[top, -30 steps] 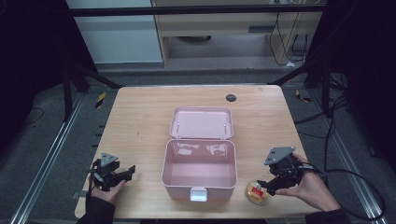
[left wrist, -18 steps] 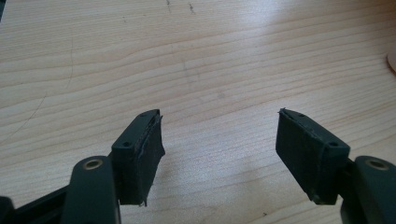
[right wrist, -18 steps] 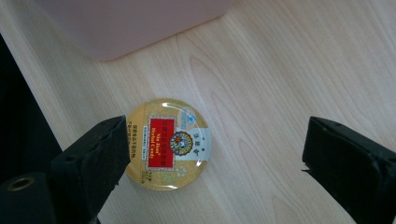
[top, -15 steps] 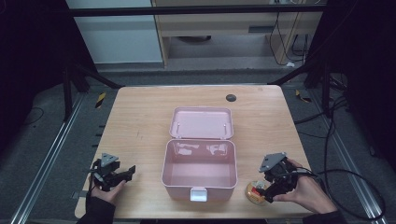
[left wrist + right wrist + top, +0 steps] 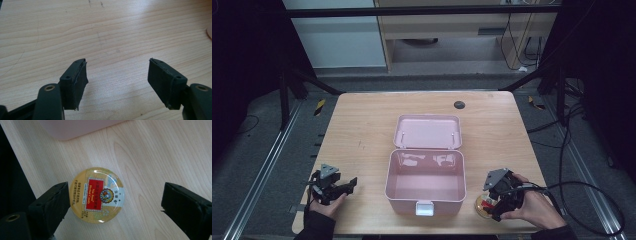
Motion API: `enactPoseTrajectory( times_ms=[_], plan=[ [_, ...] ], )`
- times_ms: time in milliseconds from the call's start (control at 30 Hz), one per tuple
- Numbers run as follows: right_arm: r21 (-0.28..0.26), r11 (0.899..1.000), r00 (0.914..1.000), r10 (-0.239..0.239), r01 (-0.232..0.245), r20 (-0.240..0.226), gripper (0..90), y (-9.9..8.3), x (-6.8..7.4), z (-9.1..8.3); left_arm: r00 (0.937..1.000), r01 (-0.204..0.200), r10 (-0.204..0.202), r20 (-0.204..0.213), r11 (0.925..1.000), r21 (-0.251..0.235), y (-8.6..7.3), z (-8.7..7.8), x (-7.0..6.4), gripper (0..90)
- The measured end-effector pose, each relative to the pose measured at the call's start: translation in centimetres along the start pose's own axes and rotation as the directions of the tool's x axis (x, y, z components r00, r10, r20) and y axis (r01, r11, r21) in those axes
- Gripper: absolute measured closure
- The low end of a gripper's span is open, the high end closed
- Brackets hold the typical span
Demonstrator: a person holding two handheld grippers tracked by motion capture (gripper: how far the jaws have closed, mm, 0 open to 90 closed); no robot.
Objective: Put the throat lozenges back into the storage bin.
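Descent is what is setting this moment apart from a second ago: the right tool (image 5: 498,204) is now sitting lower and nearer the worktop's (image 5: 362,130) front edge, directly over the round candy tin (image 5: 97,195), where earlier it was hanging higher and a little farther back. In the right gripper view its jaws are standing wide apart, one at each side of the tin, the left one just beside the tin's rim and the other well clear, so nothing is being gripped yet. The tin is lying flat on the wood, gold-rimmed with a red label, close to the front right corner of the open pink box (image 5: 426,181), whose lid (image 5: 428,131) is lying back behind it.

The left tool (image 5: 332,186) is staying where it was near the front left corner, jaws spread over bare wood and holding nothing.

Judging from this, the approach is nearly finished and the grasp is next: the jaws are probably needing to centre on the tin before squeezing, since its domed, glossy top and low rim could let it slip sideways.
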State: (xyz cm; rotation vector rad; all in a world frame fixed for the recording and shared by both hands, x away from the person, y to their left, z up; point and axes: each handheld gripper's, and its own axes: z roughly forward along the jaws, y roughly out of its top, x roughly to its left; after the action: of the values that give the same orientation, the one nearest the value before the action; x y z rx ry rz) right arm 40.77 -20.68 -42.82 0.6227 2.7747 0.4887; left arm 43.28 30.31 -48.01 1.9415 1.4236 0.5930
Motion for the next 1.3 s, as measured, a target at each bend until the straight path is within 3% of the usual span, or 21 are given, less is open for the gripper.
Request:
enactPoseTrajectory(
  times_ms=[633,1100,1200,1300],
  plan=[
    [0.07,0.998,0.9997,0.005,-0.004,-0.024,9.7,0.2,0.5,0.8,1.0,0.0,0.0,0.001,1.0,-0.006,0.0,-0.1,0.0,31.4],
    [0.072,0.997,0.9989,0.013,-0.01,-0.045,9.1,0.3,0.9,1.5,1.0,0.003,-0.003,0.002,0.9999,-0.01,0.0,-0.1,0.0,31.4],
    [0.044,0.999,0.9968,0.035,-0.032,-0.072,10.6,0.0,0.8,1.8,1.0,0.002,-0.002,0.001,0.9999,-0.011,0.0,-0.1,0.0,31.4],
    [0.074,0.997,0.9994,0.017,-0.015,-0.031,11.0,-0.1,0.9,2.1,1.0,0.001,-0.001,-0.003,1.0,-0.004,0.1,0.0,0.1,31.4]
  ],
)
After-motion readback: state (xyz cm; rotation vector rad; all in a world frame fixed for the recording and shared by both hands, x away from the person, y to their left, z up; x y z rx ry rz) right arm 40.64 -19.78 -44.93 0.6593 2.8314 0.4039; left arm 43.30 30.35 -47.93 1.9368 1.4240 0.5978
